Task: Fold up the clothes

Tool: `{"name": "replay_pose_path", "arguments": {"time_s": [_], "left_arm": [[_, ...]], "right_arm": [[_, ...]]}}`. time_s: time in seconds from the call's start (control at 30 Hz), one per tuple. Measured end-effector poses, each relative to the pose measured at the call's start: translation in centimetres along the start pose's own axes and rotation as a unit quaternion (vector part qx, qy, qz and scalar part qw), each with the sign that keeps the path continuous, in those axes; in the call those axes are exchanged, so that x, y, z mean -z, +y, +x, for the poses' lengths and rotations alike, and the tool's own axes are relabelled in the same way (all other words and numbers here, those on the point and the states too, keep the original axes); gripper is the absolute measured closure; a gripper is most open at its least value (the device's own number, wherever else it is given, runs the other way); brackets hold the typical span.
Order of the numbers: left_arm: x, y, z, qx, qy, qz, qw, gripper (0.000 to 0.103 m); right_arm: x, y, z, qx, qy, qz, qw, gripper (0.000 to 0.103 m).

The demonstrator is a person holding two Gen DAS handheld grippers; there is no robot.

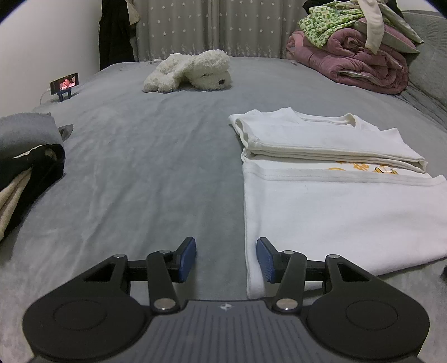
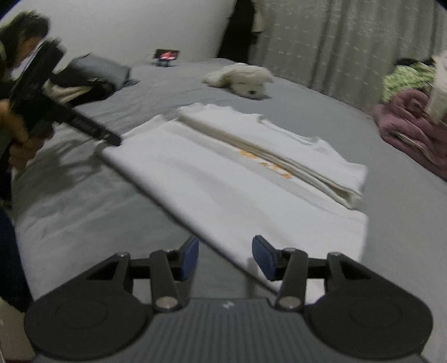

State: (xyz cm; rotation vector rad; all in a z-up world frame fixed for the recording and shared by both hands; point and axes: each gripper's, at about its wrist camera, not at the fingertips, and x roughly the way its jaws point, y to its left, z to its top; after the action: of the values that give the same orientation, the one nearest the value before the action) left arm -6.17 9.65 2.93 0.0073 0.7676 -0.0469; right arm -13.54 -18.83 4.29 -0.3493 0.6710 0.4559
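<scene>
Shirt (image 1: 335, 217) half-folded, grey bed (image 1: 153, 167); curtain (image 1: 209, 25) behind

My left gripper (image 1: 225, 258) tilts down, jaws apart w/ nothing between the pads. My right gripper (image 2: 225, 258) also angled down, jaws apart, pads gripping nothing. Left hand (image 2: 16, 134) wraps its handle.

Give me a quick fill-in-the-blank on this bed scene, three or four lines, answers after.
1. The white T-shirt lies on a ___ bedsheet.
2. The plush toy is ___ in colour.
3. The left gripper holds ___.
4. The print showing under the T-shirt's fold is ___.

Answers: grey; white; nothing; orange
</scene>
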Motion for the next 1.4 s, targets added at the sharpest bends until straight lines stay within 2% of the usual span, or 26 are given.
{"name": "replay_pose_path", "arguments": {"time_s": [0.13, 0.33, 0.67, 0.87, 0.93, 1.03, 1.1, 1.23, 1.33, 1.4], "left_arm": [[0.0, 0.1, 0.0, 0.003, 0.002, -0.003, 1.0000, 0.055], [-0.2, 0.4, 0.0, 0.008, 0.006, -0.010, 0.9999, 0.055], [-0.4, 1.8, 0.0, 0.040, 0.019, -0.045, 0.9980, 0.055], [-0.5, 2.0, -0.5, 0.048, 0.017, -0.041, 0.9979, 0.055], [-0.5, 1.9, -1.1, 0.052, 0.010, -0.023, 0.9984, 0.055], [-0.3, 1.0, -2.8, 0.074, -0.016, 0.068, 0.9948, 0.055], [0.4, 0.1, -3.9, 0.088, -0.033, 0.133, 0.9866, 0.055], [1.7, -2.0, -4.7, 0.116, -0.046, 0.204, 0.9709, 0.054], [2.6, -3.7, -4.4, 0.120, -0.046, 0.252, 0.9591, 0.053], [3.0, -4.7, -4.0, 0.104, -0.048, 0.278, 0.9538, 0.053]], "right_arm": [[-0.3, 2.4, 1.0, 0.007, 0.002, -0.053, 0.999, 0.055], [-1.4, 3.8, 2.4, 0.022, -0.010, -0.088, 0.996, 0.055], [-2.9, 6.8, 4.8, 0.044, -0.026, -0.177, 0.983, 0.055], [-3.6, 7.8, 5.8, 0.048, -0.035, -0.213, 0.975, 0.061], [-3.8, 7.9, 6.0, 0.044, -0.037, -0.217, 0.975, 0.065], [-4.2, 7.7, 6.2, 0.037, -0.037, -0.206, 0.977, 0.075], [-4.6, 7.4, 6.1, 0.032, -0.037, -0.193, 0.980, 0.081], [-5.5, 6.5, 5.7, 0.017, -0.039, -0.151, 0.988, 0.083], [-6.2, 5.7, 5.3, 0.006, -0.041, -0.119, 0.992, 0.083], [-6.3, 5.3, 5.0, -0.001, -0.042, -0.105, 0.994, 0.083]]}}
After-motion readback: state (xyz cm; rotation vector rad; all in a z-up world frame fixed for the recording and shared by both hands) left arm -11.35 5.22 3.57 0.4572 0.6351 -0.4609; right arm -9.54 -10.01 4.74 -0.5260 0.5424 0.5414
